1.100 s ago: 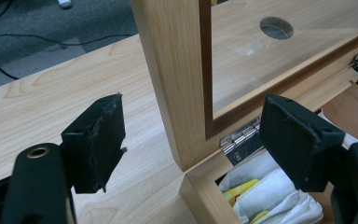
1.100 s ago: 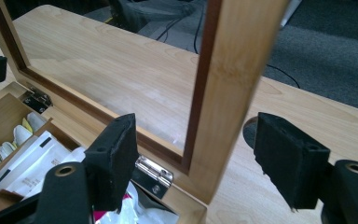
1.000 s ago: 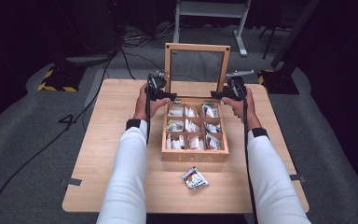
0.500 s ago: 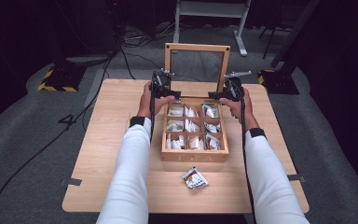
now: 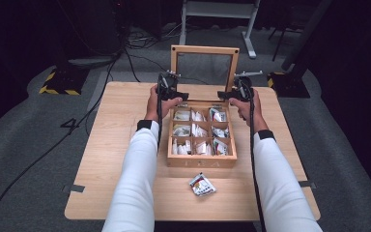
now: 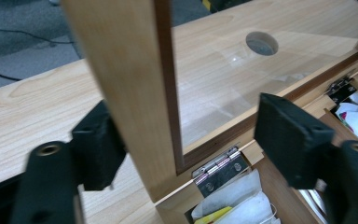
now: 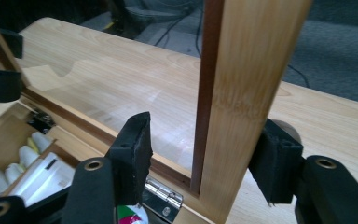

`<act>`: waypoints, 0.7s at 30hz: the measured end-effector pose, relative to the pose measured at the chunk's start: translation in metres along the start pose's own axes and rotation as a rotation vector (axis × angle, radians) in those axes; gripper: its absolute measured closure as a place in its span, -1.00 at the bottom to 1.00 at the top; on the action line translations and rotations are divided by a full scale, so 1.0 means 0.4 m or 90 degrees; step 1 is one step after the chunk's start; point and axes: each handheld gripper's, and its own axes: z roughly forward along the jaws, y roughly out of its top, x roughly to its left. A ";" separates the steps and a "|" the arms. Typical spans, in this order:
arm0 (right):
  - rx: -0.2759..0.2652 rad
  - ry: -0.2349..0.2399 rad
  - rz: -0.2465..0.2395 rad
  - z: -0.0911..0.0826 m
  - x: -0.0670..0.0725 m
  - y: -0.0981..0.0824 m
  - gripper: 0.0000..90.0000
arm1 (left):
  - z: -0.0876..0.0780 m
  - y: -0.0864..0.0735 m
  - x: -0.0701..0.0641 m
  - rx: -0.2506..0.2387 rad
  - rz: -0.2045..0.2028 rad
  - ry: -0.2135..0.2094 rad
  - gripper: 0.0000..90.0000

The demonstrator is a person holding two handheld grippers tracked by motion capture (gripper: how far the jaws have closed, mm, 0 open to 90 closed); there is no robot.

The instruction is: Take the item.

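Note:
A wooden box (image 5: 201,162) with nine compartments of tea packets stands mid-table, and its glass-paned lid (image 5: 204,50) is upright. My left gripper (image 5: 171,94) straddles the lid's left post (image 6: 130,84). Its jaws have just been closing; one pad (image 6: 98,144) is at the post and the other pad (image 6: 289,130) is well off it. My right gripper (image 5: 232,94) straddles the right post (image 7: 242,93). Its jaws have also just been closing, with the outer pad (image 7: 275,163) by the wood and the inner pad (image 7: 133,149) apart from it.
One loose tea packet (image 5: 202,184) lies on the table (image 5: 116,145) in front of the box. Metal hinges (image 6: 219,168) join lid and box at the back. A round hole (image 6: 262,43) in the tabletop shows through the glass. Cables and stands crowd the floor beyond.
My left gripper has shifted slightly right, toward the lid's left post. The right gripper has stayed in place. The lid stands as before.

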 end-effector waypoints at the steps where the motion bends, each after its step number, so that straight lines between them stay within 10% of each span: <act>1: -0.001 0.004 -0.001 -0.002 -0.001 -0.001 0.00 | -0.003 -0.003 0.003 -0.006 -0.002 -0.004 -0.32; 21: -0.014 0.022 -0.062 -0.057 0.021 -0.008 0.00 | -0.080 -0.020 -0.019 -0.049 0.070 0.012 0.06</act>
